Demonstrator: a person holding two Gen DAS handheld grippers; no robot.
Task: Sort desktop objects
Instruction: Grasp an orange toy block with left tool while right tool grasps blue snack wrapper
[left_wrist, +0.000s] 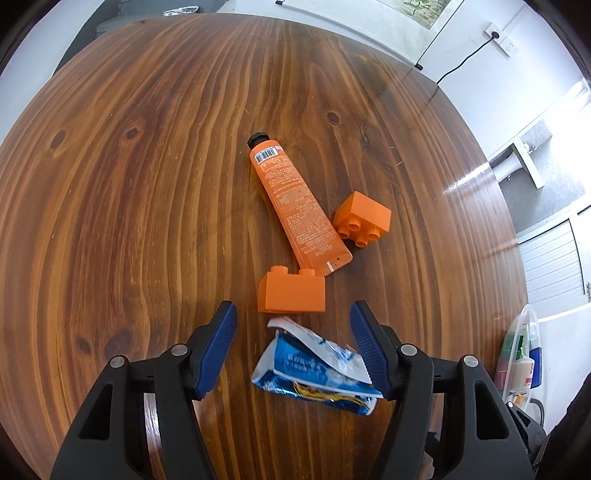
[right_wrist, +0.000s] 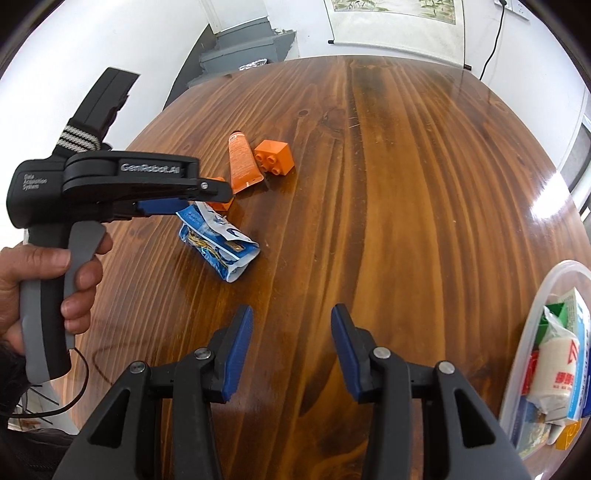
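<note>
Left wrist view, left to right: bare wooden table (left_wrist: 129, 184) fills the left half; at centre lies the orange tube (left_wrist: 295, 203), cap toward the top of the frame, with one orange block (left_wrist: 291, 293) touching its crimped end below and a second orange block (left_wrist: 362, 218) just beside it on the right. The left gripper (left_wrist: 293, 350) is spread wide, nothing clamped, and the crumpled blue wrapper (left_wrist: 317, 369) lies between its fingers at lower centre, close against the right-hand pad; contact there cannot be told. Judgement: the step in hand is picking up the wrapper. To do it well, centre the jaws over the wrapper's bulk, come down until the pads bracket it, and keep clear of the block just above it so nothing is dragged along. Right wrist view, left to right: a hand (right_wrist: 40, 280) holds the left tool at the left edge; the same cluster sits upper centre; the right gripper (right_wrist: 291, 350) at bottom centre is partly parted and empty over bare wood. At the right edge a clear plastic container (right_wrist: 535, 306), probably the sorting bin, is cut off by the frame; its contents are jumbled and hard to identify. The near block is mostly hidden behind the left tool here.
</note>
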